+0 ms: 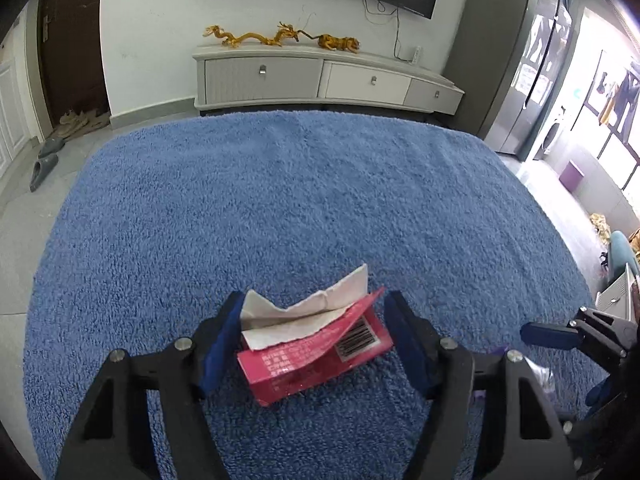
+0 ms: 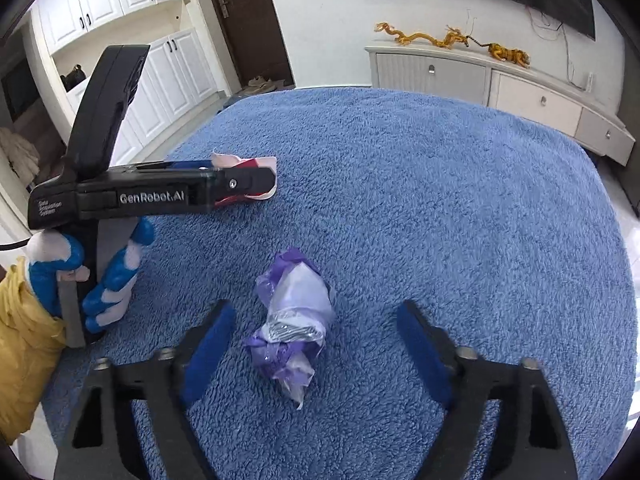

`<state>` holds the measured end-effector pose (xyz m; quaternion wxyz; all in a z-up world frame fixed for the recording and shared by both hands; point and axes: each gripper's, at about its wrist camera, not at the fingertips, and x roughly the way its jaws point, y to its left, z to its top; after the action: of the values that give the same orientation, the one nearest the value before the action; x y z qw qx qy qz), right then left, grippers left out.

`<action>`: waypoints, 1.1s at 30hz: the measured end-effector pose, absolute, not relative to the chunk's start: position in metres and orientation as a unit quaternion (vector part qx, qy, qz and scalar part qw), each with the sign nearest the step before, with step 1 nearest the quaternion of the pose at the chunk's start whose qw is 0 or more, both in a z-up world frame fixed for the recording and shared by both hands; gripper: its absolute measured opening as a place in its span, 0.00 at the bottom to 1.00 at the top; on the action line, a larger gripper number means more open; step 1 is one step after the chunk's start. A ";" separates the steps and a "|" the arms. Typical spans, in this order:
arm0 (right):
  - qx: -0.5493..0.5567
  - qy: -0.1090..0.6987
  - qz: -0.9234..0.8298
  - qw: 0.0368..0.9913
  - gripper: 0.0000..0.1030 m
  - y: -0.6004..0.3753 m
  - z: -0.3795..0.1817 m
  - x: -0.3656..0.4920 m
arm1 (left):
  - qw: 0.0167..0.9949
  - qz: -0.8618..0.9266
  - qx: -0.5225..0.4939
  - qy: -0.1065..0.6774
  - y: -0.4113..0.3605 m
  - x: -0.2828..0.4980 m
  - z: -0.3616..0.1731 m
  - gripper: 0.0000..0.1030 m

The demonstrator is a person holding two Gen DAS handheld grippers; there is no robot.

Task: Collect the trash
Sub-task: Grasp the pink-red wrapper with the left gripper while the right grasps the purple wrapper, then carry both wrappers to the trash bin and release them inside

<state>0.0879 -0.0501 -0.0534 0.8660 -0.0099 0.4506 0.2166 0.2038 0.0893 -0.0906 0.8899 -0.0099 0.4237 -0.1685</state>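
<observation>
A torn pink carton (image 1: 316,354) with white paper (image 1: 304,312) sticking out lies on the blue carpet (image 1: 280,200). My left gripper (image 1: 314,316) is open, its blue pads on either side of the carton; the left one seems to touch the paper. The carton also shows in the right wrist view (image 2: 256,168), mostly hidden behind the left gripper's body (image 2: 160,196). A crumpled purple and clear plastic wrapper (image 2: 292,320) lies on the carpet between the open fingers of my right gripper (image 2: 316,324), apart from both pads. The right gripper's fingertip (image 1: 548,334) shows at the left view's right edge.
A white TV cabinet (image 1: 320,76) with golden dragon figures (image 1: 256,36) stands against the far wall under a TV. White cupboards (image 2: 132,40) and a brown door (image 2: 248,20) are to the left. Slippers (image 1: 44,164) lie on the tiled floor. A gloved hand (image 2: 108,276) holds the left gripper.
</observation>
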 end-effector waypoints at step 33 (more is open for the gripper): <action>0.133 0.387 -0.034 0.912 0.27 -0.361 -0.009 -0.138 | 0.851 -0.376 0.086 0.357 -0.181 0.034 0.013 0.55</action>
<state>-0.1379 -0.3609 -0.0090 0.9116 0.1332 0.3874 -0.0340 0.0340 -0.1808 0.0126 0.8508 0.0859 0.3574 -0.3755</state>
